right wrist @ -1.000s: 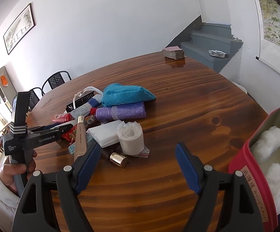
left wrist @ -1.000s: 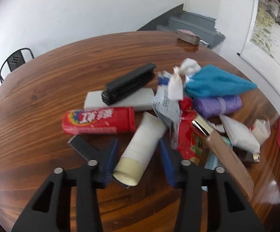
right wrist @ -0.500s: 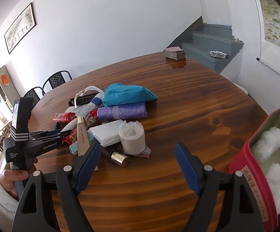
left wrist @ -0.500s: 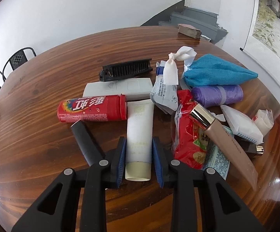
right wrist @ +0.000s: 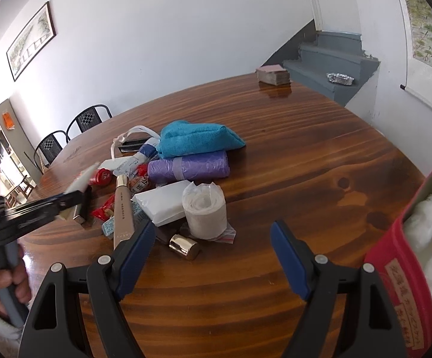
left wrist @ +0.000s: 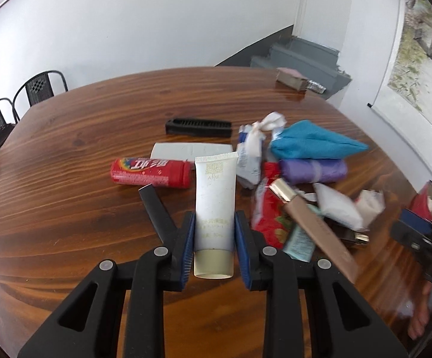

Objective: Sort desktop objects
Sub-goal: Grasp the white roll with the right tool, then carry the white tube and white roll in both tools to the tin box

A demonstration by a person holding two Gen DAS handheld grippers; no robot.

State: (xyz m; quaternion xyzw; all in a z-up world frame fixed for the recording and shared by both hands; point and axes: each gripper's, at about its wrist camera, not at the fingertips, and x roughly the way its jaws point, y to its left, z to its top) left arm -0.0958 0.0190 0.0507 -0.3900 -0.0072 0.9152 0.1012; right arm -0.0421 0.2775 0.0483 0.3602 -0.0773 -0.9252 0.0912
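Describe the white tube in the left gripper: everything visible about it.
The white tube is a soft-looking plastic squeeze tube with a beige cap nearest the camera, a flat crimped end pointing away, a small gold emblem and faint print. The left gripper is shut on its lower body, just above the cap. It looks lifted clear of the table.

black claw (blue pads, silver screws)
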